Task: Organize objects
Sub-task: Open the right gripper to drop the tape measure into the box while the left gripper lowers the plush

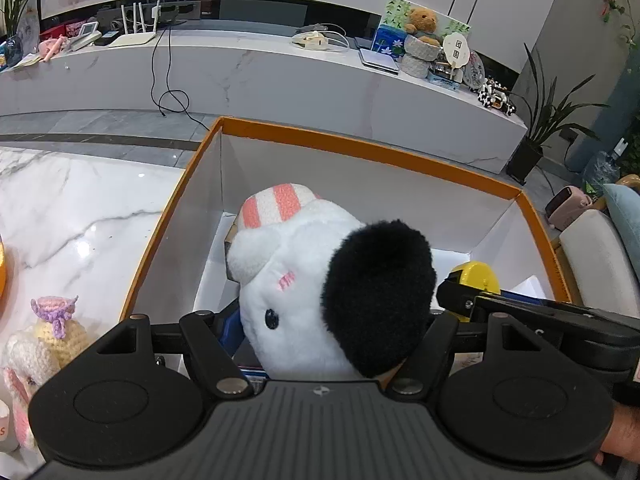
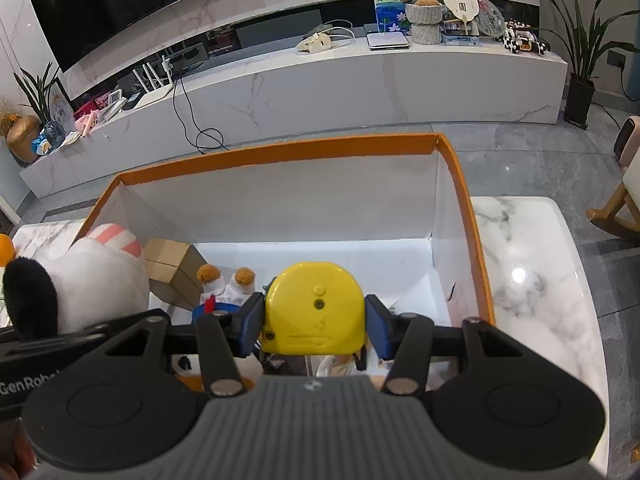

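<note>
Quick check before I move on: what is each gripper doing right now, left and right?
Left gripper: closed on the white plush toy, over the orange-rimmed box.
Right gripper: closed on the yellow tape measure, over the same box.

Sitting in view are one orange-rimmed white cardboard box (image 2: 280,152), one white plush toy with a black ear (image 1: 304,292), one yellow plastic tape measure (image 2: 314,308), two crocheted dolls (image 1: 44,340), and one brown cardboard carton (image 2: 172,272).

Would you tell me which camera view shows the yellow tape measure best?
The right wrist view: the yellow tape measure fills the centre, between the gripper's blue pads. The left wrist view catches only its top edge behind the other gripper.
</note>
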Demonstrator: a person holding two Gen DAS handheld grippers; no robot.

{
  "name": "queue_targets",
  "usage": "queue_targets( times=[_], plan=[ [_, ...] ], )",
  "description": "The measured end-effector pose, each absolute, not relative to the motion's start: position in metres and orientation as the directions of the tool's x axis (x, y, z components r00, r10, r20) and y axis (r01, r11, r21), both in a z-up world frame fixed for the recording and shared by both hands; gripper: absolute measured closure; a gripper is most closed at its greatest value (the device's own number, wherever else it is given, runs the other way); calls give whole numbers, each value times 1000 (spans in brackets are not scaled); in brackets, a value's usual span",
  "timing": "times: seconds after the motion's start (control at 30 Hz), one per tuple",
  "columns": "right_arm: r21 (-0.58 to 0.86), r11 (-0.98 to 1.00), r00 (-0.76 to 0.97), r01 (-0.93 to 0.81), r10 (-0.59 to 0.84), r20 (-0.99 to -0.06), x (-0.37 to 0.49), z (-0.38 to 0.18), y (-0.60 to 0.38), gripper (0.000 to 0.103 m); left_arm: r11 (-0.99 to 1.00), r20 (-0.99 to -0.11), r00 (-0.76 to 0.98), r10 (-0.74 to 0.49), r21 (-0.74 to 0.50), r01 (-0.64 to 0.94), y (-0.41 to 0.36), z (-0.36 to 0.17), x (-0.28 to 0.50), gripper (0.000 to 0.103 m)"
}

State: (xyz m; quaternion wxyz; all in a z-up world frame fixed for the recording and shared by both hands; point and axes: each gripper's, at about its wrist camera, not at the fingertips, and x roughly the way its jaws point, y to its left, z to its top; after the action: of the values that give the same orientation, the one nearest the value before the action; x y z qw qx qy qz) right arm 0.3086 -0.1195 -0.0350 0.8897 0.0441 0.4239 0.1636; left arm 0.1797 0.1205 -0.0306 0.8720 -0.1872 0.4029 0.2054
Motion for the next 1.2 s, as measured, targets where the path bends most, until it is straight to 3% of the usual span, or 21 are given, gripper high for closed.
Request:
queue_targets(
  times=[0.23,1.2],
  plan=[
    [207,944,592,-257,323,-739,307,-33,-118,46,851,-792,565,230,-119,-512,118,-33,182,19],
    [193,942,618,-276,328,-714,296,-13,-123,46,860,-694,653,302,-97,-501,130,3,148,15]
  ],
)
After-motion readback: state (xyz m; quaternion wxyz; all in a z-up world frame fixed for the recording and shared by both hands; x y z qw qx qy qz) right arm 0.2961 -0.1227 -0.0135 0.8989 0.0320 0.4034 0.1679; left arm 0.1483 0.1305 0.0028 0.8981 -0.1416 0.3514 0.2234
